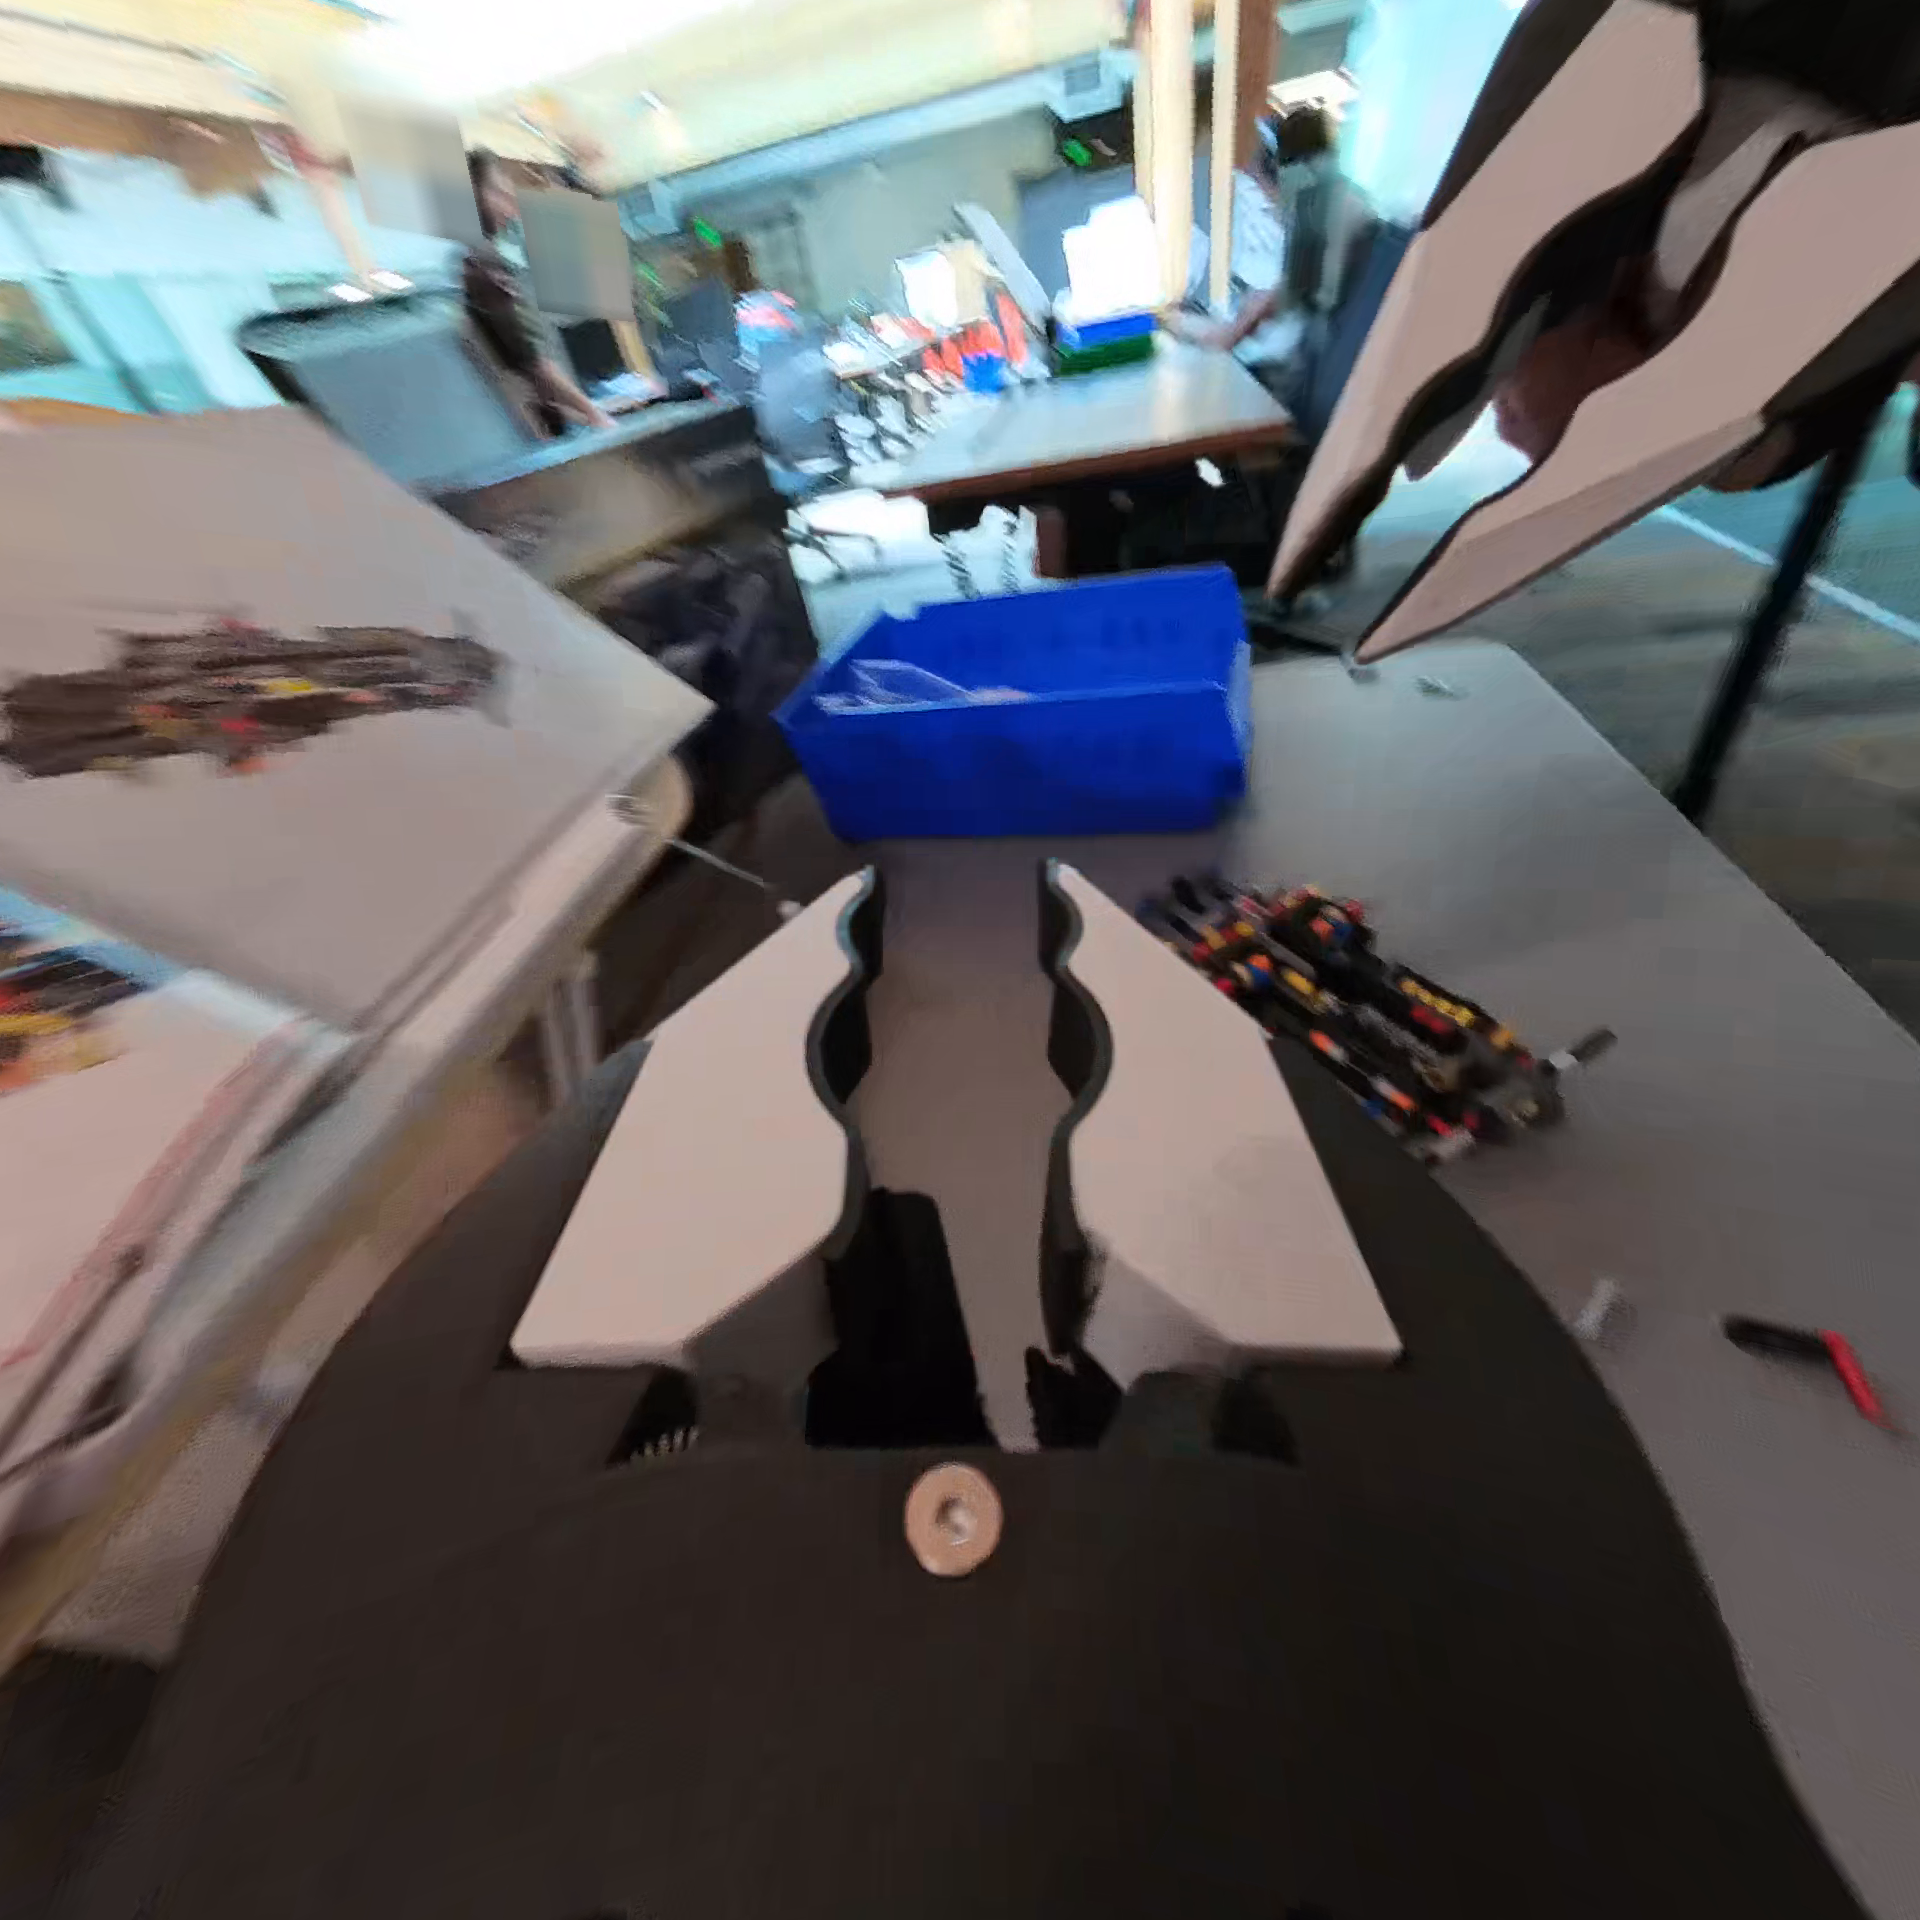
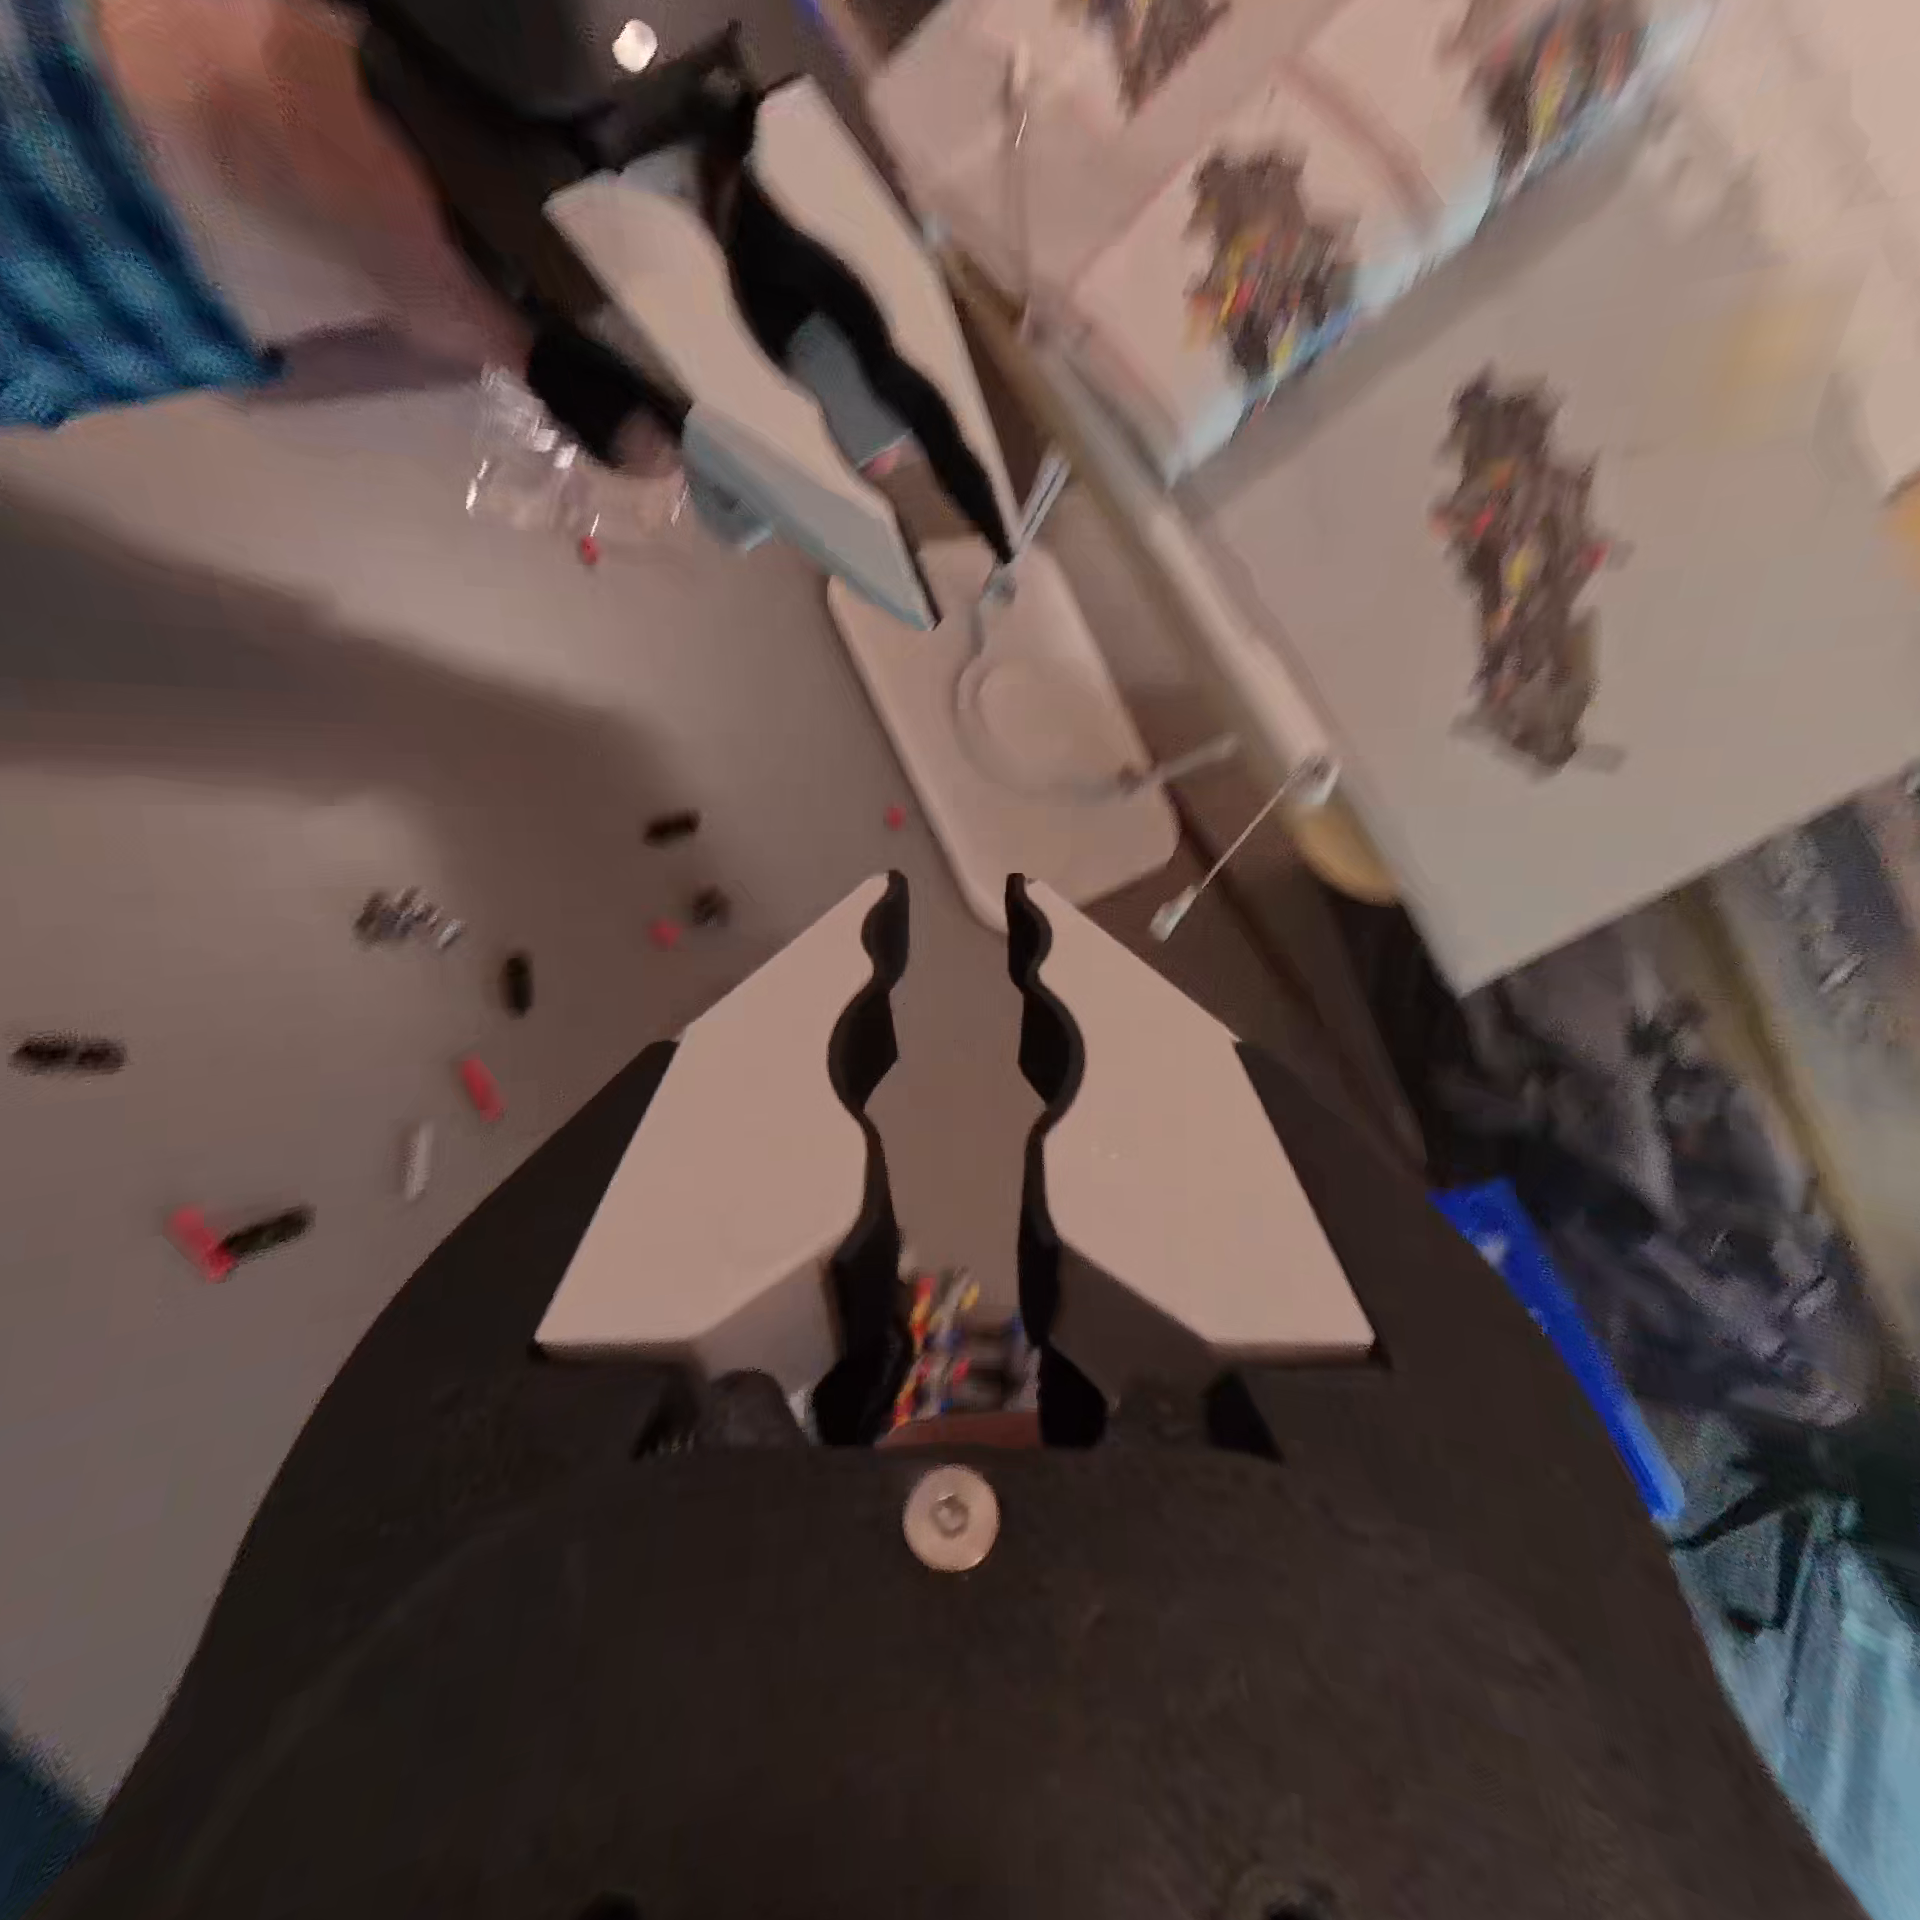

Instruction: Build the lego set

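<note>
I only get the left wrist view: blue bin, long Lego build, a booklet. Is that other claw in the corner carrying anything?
Observer: No. The right wrist view shows the right gripper with fingers apart, nothing between them.
Operator: Any more pieces than the few I see?
Observer: Yes, loose pieces, black, red and white, lie scattered on the table.
Operator: What props up the booklet?
Observer: A white stand base with thin wire arms.

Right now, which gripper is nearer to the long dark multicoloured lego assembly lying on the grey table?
Left, I think. The left gripper sits low beside the long dark multicoloured lego assembly, which lies just to its right. The right gripper hangs raised above the grey table, farther back.
</note>
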`<state>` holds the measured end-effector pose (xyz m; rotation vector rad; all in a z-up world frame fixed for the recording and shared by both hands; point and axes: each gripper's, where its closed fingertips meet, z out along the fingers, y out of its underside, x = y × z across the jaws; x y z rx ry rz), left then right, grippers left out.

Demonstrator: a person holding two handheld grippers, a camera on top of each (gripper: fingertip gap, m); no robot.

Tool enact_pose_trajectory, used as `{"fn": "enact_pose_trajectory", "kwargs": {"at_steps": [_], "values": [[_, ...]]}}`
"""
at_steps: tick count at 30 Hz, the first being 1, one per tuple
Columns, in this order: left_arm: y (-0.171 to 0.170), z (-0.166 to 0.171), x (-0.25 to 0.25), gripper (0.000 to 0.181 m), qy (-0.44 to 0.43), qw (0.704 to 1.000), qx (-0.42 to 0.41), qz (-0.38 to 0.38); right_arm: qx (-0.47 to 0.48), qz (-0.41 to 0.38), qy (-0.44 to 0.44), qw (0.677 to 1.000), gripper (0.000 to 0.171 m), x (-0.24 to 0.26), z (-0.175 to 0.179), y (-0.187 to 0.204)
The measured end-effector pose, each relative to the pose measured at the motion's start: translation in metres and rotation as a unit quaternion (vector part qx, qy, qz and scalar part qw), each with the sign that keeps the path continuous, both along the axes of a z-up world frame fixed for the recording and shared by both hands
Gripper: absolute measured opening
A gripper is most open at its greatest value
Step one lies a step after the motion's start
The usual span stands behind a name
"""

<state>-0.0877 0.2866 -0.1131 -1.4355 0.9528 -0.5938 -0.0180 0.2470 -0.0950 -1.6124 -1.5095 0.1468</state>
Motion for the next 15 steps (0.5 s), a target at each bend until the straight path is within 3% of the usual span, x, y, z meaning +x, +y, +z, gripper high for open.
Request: {"fn": "enact_pose_trajectory", "kwargs": {"at_steps": [3,7,10,15], "values": [[-0.018,-0.035,0.039,0.031,0.067,0.995,-0.028,-0.075,-0.058,-0.048,-0.020,0.997,0.009,0.056,-0.056,-0.032],[-0.041,-0.084,0.076,0.031,0.137,0.979,-0.052,-0.145,-0.136,-0.109,-0.001,0.985,0.014,0.105,-0.118,-0.066],[-0.044,-0.109,0.097,0.030,0.171,0.970,-0.058,-0.162,-0.145,-0.168,0.014,0.975,0.017,0.137,-0.146,-0.069],[-0.028,-0.121,0.123,0.029,0.178,0.970,-0.052,-0.158,-0.076,-0.249,0.004,0.966,0.023,0.185,-0.170,-0.029]]}}
